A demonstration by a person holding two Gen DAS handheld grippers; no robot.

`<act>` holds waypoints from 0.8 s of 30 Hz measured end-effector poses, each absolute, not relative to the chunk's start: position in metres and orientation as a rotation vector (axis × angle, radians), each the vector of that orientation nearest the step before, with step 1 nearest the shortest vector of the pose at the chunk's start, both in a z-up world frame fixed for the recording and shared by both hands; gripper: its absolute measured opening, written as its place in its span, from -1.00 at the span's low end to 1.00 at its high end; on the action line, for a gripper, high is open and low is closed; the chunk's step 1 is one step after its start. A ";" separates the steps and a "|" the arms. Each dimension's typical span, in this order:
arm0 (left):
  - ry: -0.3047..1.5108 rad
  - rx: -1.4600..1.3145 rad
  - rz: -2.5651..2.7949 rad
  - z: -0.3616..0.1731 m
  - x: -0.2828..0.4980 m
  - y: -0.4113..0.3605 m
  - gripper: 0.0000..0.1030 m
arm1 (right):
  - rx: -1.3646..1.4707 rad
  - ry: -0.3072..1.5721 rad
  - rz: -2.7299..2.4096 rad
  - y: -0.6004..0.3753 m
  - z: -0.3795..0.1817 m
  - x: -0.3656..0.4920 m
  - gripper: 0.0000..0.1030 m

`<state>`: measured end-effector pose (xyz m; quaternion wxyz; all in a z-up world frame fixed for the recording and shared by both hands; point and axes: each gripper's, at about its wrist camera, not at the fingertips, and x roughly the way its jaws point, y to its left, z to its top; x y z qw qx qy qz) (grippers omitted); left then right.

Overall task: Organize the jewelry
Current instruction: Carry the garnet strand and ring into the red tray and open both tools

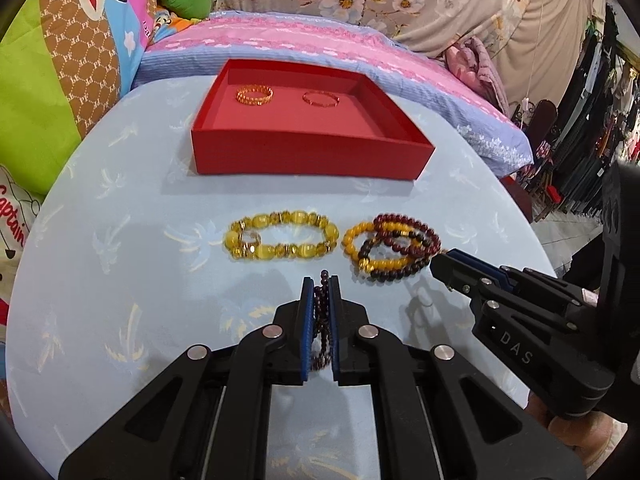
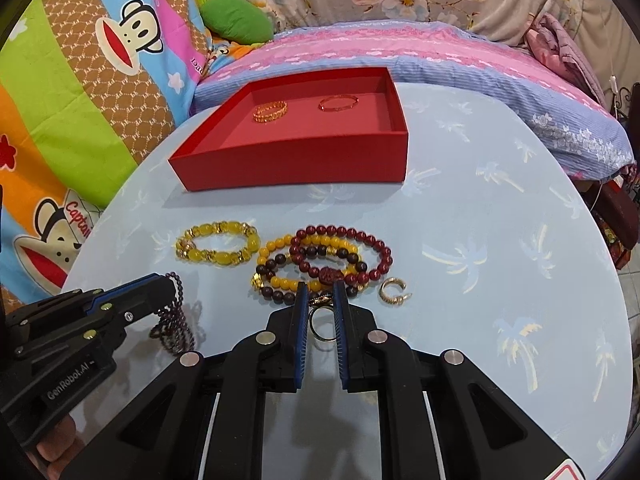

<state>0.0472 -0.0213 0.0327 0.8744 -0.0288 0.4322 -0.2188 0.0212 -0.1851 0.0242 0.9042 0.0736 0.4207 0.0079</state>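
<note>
**Red box is straight ahead, both grippers loaded**

Red cardboard tray-style box (image 1: 304,152) sits at the far side of the pale blue palm-print table (image 1: 120,208), with a chunky gold bangle (image 1: 254,94) and a thin reddish bangle (image 1: 321,99) already lying inside it.

Left hand-held gripper (image 1: 321,280) is clamped on a strand of small dark purple beads (image 1: 322,320), which dangles clear of the table in the right wrist view. Right hand-held gripper (image 2: 321,286) is closed on a thin gold ring with an ornate top (image 2: 321,322).

What matters for the next bit: the box lies directly beyond both grippers, past the loose row of a yellow chunky bead bracelet (image 1: 280,238) and a tangled pile of amber and dark red bead bracelets (image 1: 394,246). The box's long side runs across the view. Left looks slightly better lined up with its open front half, so I'd guess the beads go in first, carried high over the row.
</note>
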 end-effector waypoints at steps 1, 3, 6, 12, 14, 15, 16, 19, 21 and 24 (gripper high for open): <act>0.894 -0.062 -0.460 0.037 0.049 -0.021 -0.88 | 0.155 0.864 0.019 -0.186 0.027 0.023 -0.77; 0.882 -0.065 -0.464 0.045 0.055 -0.019 -0.88 | 0.164 0.855 0.028 -0.188 0.033 0.027 -0.77; 0.855 -0.069 -0.469 0.060 0.070 -0.019 -0.88 | 0.165 0.834 0.041 -0.191 0.045 0.038 -0.77; 0.792 -0.069 -0.463 0.089 0.120 -0.021 -0.88 | 0.182 0.773 0.060 -0.206 0.079 0.081 -0.77; 0.782 -0.065 -0.453 0.094 0.138 -0.024 -0.88 | 0.188 0.762 0.065 -0.211 0.087 0.101 -0.77; 0.781 -0.063 -0.451 0.094 0.149 -0.025 -0.88 | 0.186 0.757 0.063 -0.213 0.091 0.113 -0.77; 0.783 -0.061 -0.445 0.095 0.162 -0.028 -0.88 | 0.182 0.755 0.060 -0.215 0.094 0.124 -0.77; 0.804 -0.061 -0.437 0.090 0.195 -0.033 -0.88 | 0.185 0.764 0.059 -0.221 0.096 0.160 -0.77; 0.820 -0.060 -0.427 0.085 0.217 -0.036 -0.88 | 0.183 0.778 0.057 -0.223 0.094 0.182 -0.77; 0.835 -0.040 -0.408 0.076 0.240 -0.041 -0.88 | 0.169 0.806 0.052 -0.225 0.087 0.213 -0.77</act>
